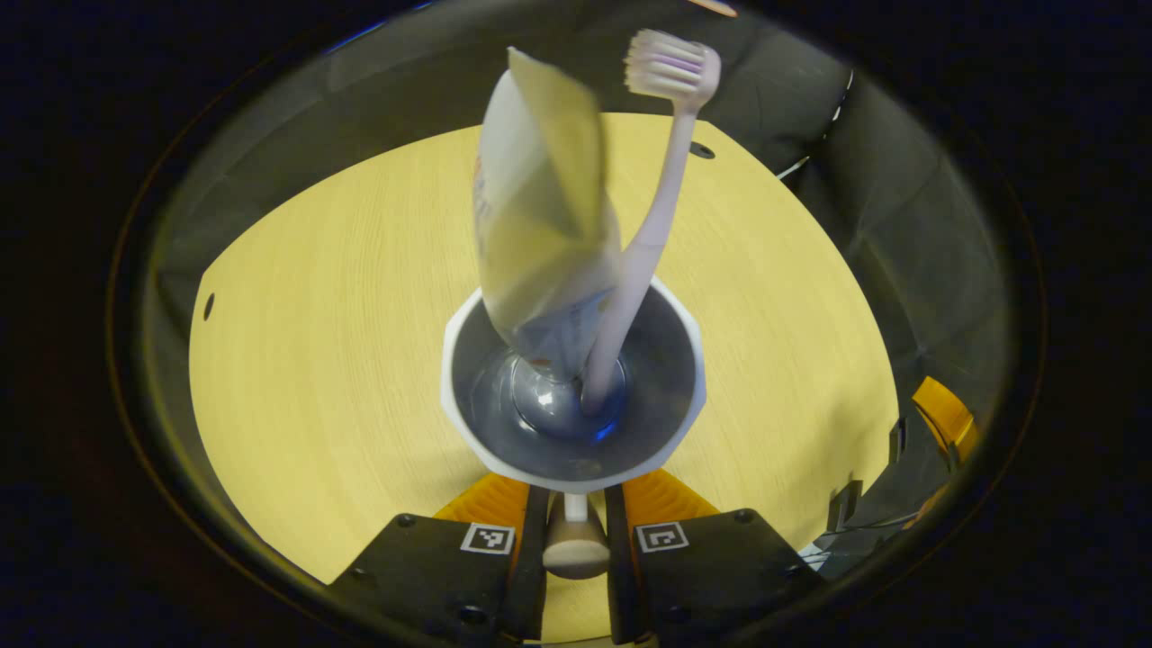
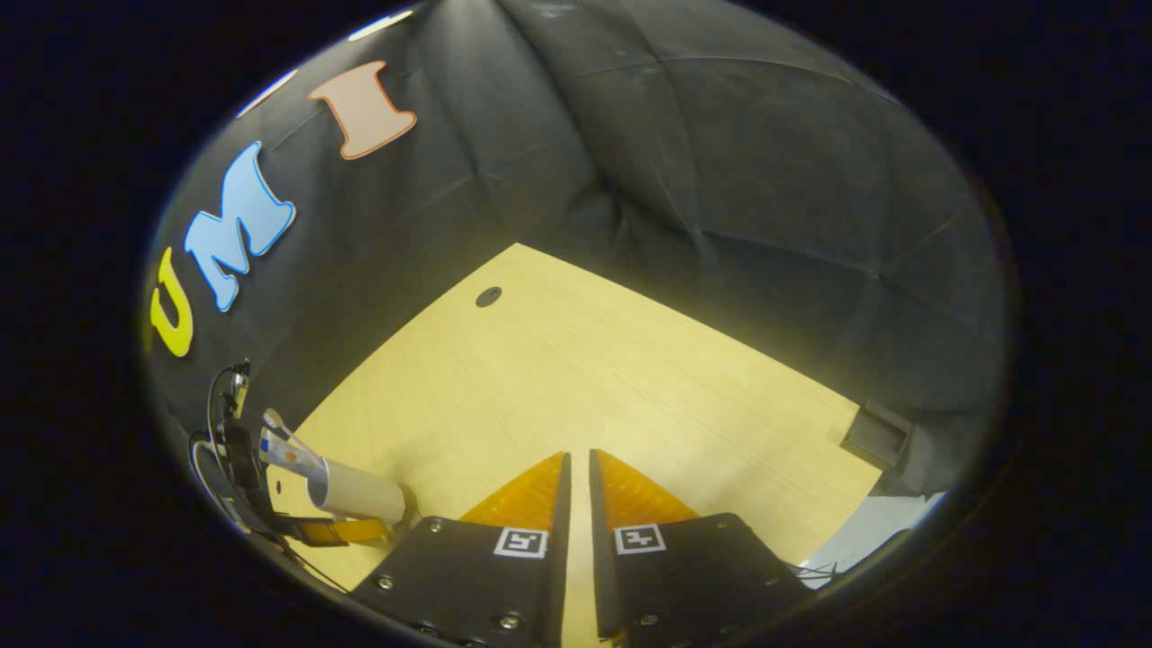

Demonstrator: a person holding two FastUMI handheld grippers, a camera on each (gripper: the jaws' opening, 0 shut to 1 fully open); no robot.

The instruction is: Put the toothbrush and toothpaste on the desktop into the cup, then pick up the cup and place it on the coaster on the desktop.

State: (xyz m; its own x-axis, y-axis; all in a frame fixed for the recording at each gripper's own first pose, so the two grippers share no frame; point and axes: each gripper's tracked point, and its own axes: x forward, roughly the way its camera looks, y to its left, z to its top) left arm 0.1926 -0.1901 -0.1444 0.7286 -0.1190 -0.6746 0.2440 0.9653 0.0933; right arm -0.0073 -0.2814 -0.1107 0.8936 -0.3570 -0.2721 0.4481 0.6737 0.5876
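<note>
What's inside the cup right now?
The cup holds the toothpaste tube and the toothbrush, bristles up, both leaning out over the rim. The tube's lower end hides part of the cup bottom. The left claw grips the cup.

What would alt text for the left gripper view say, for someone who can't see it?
The left gripper holds a white cup by its rim over a pale wooden desktop. A toothbrush and a toothpaste tube stand inside the cup, leaning against each other.

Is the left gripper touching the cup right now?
Touching: in the left gripper view, the left gripper is closed on the cup from both sides.
</note>
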